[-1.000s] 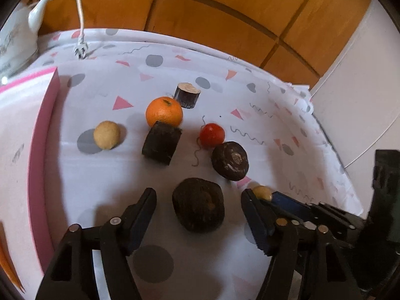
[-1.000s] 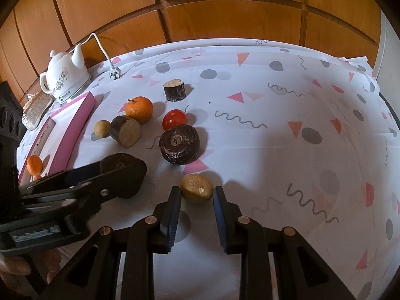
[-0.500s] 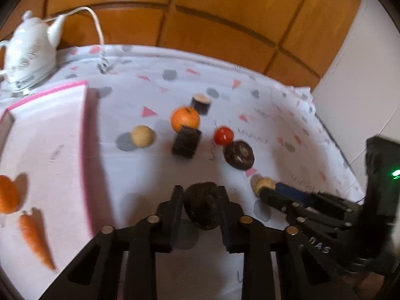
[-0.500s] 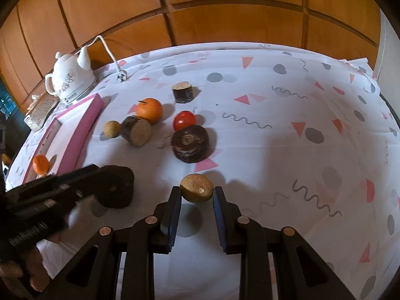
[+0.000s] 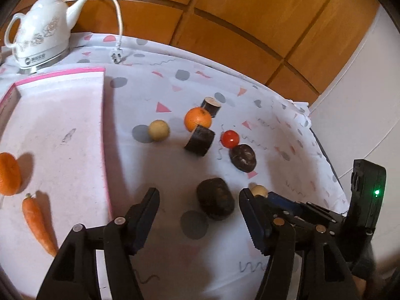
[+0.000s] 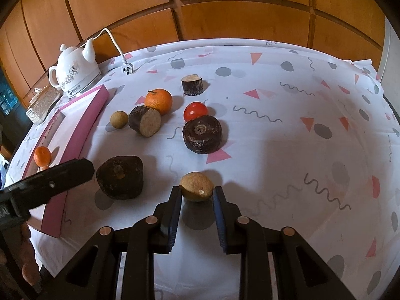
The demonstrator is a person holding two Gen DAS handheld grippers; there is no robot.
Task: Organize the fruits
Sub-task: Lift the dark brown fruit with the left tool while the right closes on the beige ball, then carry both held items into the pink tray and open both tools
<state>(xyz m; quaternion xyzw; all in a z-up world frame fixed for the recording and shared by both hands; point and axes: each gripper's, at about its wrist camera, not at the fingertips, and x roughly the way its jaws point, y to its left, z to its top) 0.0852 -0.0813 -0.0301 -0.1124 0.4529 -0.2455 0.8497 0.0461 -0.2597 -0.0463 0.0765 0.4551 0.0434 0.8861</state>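
On the counter (image 6: 287,150), the pink tray (image 5: 62,125) lies well left of the fruit. The left tool (image 5: 198,200) gapes, released, around the dark lump (image 5: 215,198); it may roll. The right tool (image 6: 196,195) clasps the small tan fruit (image 6: 197,186), which could squirt out.

On the patterned cloth lie two dark brown lumpy round fruits (image 6: 120,177) (image 6: 202,134), two dark-barked stubby log pieces with pale cut faces (image 6: 145,121) (image 6: 192,84), two small tan round fruits (image 6: 119,119) (image 6: 197,186), one orange mandarin with a stem (image 6: 159,100) and one shiny red tomato (image 6: 195,111). The pink-rimmed tray (image 5: 62,115) carries one more orange citrus fruit (image 5: 8,173) and one orange carrot (image 5: 37,222). One white flowered ceramic kettle (image 6: 73,75) stands behind, with one white power cord (image 5: 117,17).
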